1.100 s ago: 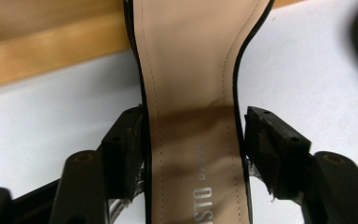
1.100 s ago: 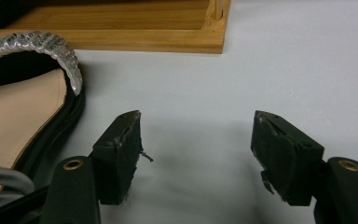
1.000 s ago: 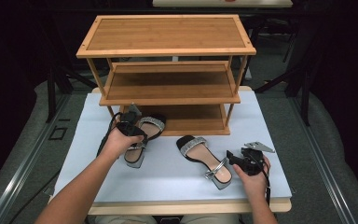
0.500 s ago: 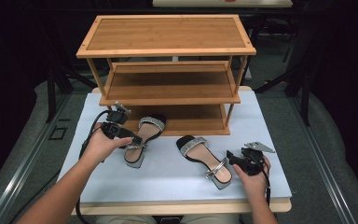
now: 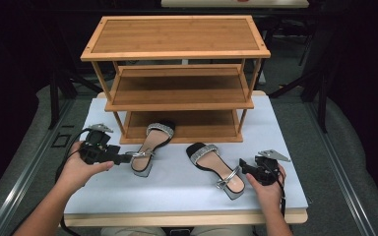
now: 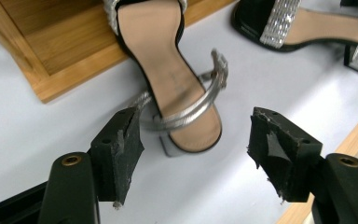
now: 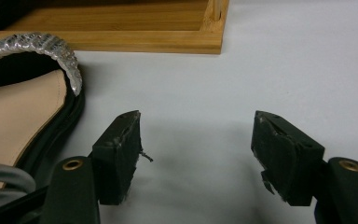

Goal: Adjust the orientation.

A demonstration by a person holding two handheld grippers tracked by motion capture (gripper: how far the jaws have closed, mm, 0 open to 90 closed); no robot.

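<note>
Our left hand-held gripper gapes open before one sandal's heel. Our right hand-held gripper sits open beside the other sandal on the desk.

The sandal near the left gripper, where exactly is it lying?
In the high view, that sandal lies left of centre on the white table, its toe resting on the rack's bottom shelf, its heel beside the left gripper.

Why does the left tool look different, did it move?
Yes. The left tool slid away from the wooden rack, out toward the table's left edge; it's open beside the sandal's heel.
</note>
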